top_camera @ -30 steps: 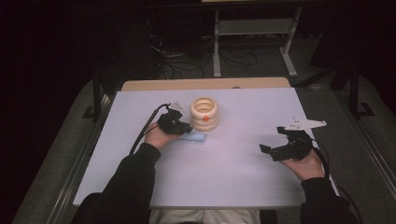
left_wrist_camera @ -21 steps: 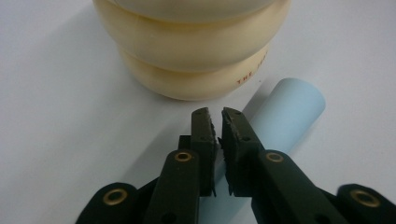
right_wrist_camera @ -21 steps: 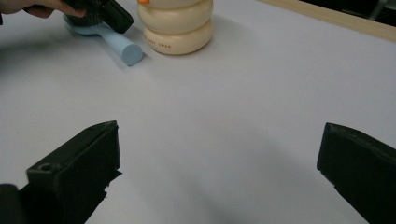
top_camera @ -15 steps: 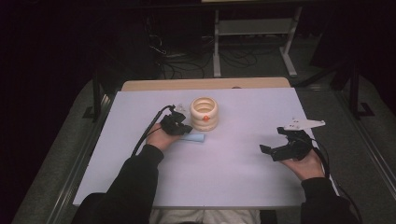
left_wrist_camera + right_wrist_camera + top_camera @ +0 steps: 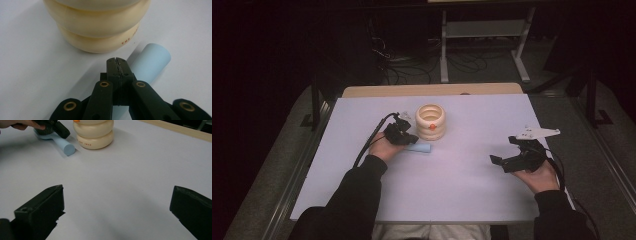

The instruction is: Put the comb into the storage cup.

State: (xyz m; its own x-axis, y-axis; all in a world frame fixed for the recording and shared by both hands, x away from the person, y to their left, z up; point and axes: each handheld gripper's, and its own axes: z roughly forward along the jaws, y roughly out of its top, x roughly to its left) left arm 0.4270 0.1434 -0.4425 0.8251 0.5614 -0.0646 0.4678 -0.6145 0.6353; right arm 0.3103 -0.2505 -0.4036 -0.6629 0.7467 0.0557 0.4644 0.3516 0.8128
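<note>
Closing over the last second, your left tool (image 5: 117, 65) now has its jaws pressed flat together with nothing between them, and your hands have barely shifted across the earlier frames. Its tips sit on top of the pale blue cylinder (image 5: 150, 63), which lies flat on the white worktop (image 5: 462, 190) just beside the cream ringed stacking toy (image 5: 431, 121). The cylinder's long axis runs from under your left hand out toward the right in the high view, along the front of the toy. Your right tool (image 5: 518, 160) hovers well apart on the right side, jaws spread wide and empty. Your left hand is far nearer, so in my judgement any grasp falls to it, across the cylinder's width.
</note>
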